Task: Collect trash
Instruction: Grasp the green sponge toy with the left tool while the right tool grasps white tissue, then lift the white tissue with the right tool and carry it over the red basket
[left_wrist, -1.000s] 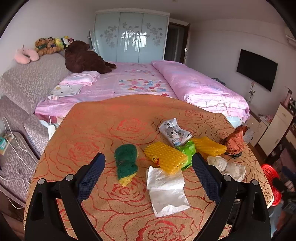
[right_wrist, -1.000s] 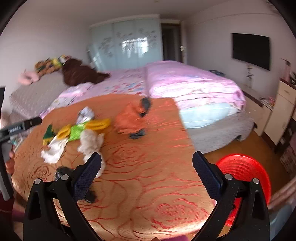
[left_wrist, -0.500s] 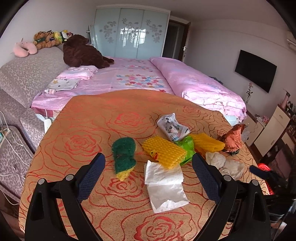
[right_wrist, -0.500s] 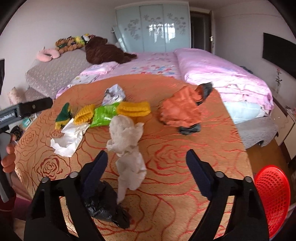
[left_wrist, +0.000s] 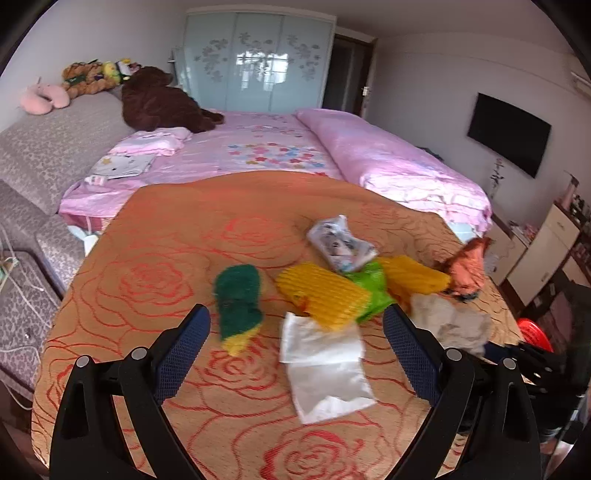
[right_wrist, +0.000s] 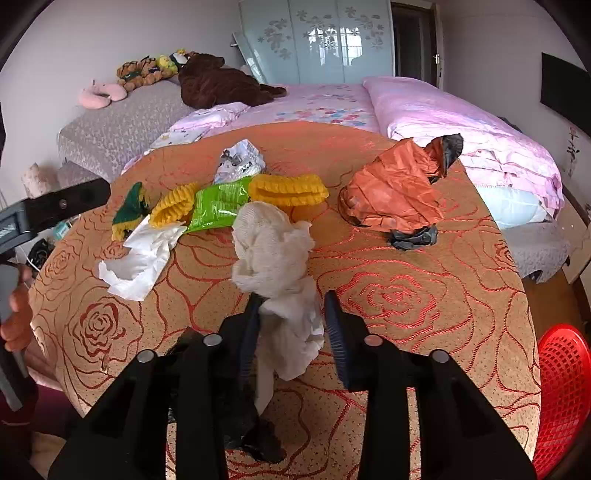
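The right gripper (right_wrist: 291, 332) pinches the crumpled white tissue (right_wrist: 275, 254) near the table's (right_wrist: 424, 295) front edge, the left gripper (left_wrist: 295, 350) hovers open, and the next move should be carrying it to the red basket (right_wrist: 561, 387).

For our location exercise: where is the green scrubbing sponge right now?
In the left wrist view the green sponge lies on the orange tablecloth, left of the yellow foam net.
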